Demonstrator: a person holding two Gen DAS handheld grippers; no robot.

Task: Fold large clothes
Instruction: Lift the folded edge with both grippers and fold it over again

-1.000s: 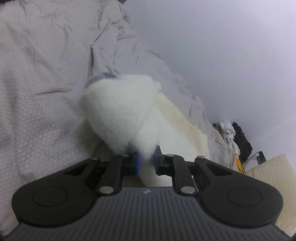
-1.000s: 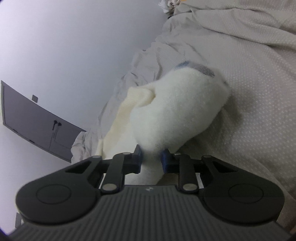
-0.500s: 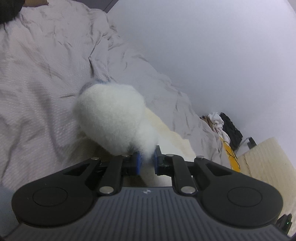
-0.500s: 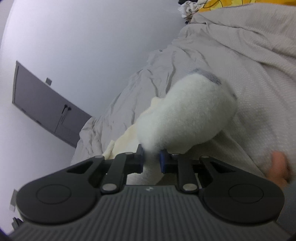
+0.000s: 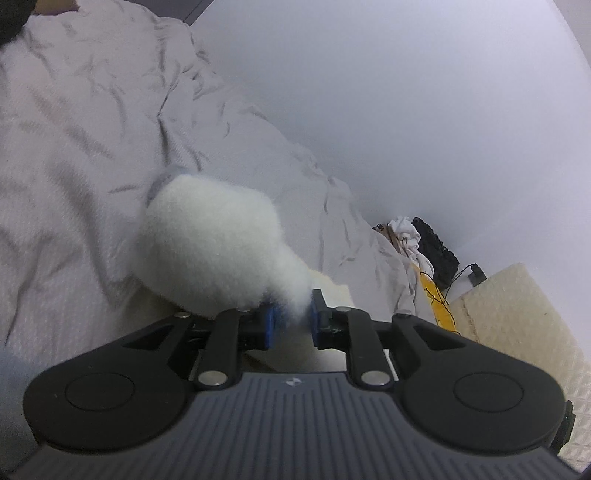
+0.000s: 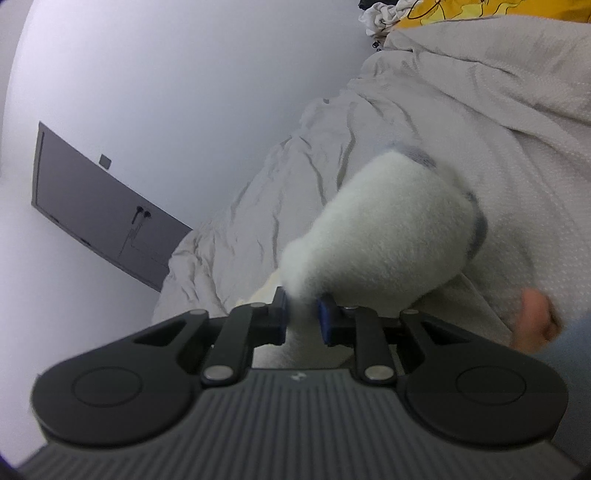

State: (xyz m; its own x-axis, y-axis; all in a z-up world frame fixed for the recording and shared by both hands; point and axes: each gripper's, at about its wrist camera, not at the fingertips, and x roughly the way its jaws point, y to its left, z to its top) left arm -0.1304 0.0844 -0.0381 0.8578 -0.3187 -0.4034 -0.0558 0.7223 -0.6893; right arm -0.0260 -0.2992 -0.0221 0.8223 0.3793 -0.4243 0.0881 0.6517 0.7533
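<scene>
While lifted, fleece garment [image 5: 210, 243] fills both tongs.

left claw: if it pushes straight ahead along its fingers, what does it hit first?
The white fleece garment that the left claw already pinches: it bulges right ahead of the fingertips. Past that lies the rumpled grey bedcover, probably next, though depth is hard to judge in this fisheye view.

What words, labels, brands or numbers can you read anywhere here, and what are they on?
No readable text anywhere.
Small white emblem on the left claw's grey housing: a mark only, no letters.
The same emblem on the right claw's housing: too small and blurred to read.
Black line print on the yellow fabric at the top of the right wrist view: a drawing, no legible words.
</scene>
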